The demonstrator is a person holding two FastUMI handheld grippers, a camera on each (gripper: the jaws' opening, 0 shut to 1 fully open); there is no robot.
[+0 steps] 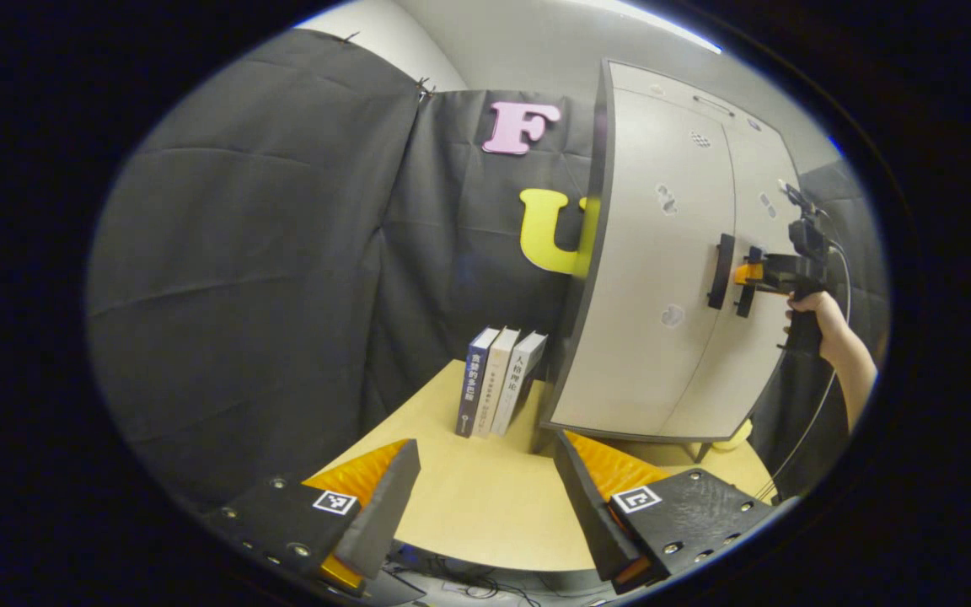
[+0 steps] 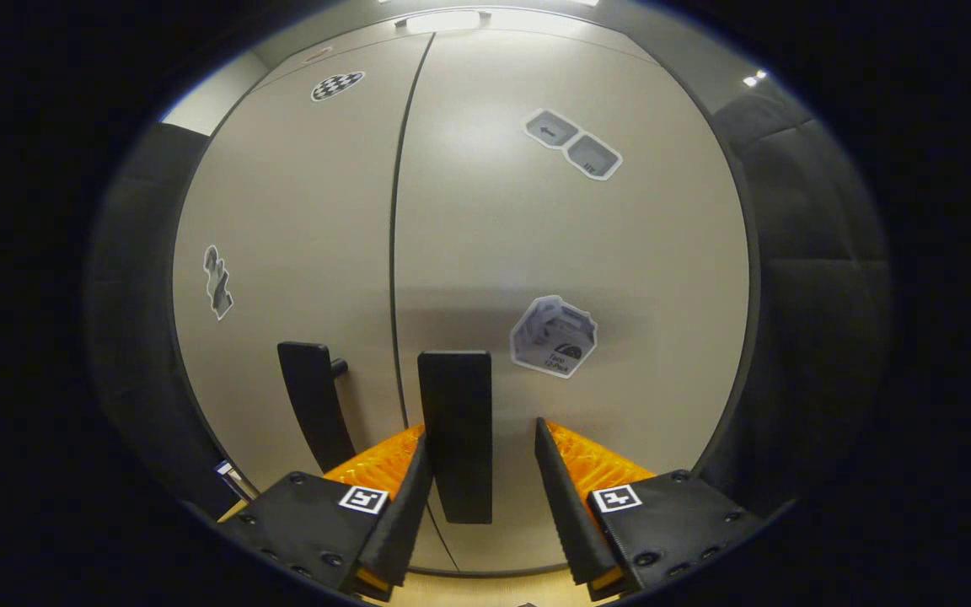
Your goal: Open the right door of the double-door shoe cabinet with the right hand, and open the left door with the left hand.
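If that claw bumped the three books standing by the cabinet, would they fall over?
Probably. The three books stand upright on the table with no bookend and already lean a little toward the shoe cabinet, so a nudge could tip them. They look like slim paperbacks, likely light and easily slid.

The pale grey double-door shoe cabinet (image 1: 662,278) stands upright on short legs on the wooden worktop (image 1: 469,497). Both doors are closed, each bearing stickers. Its two black vertical handles, the left handle (image 2: 315,403) and right handle (image 2: 455,434), flank the centre seam.
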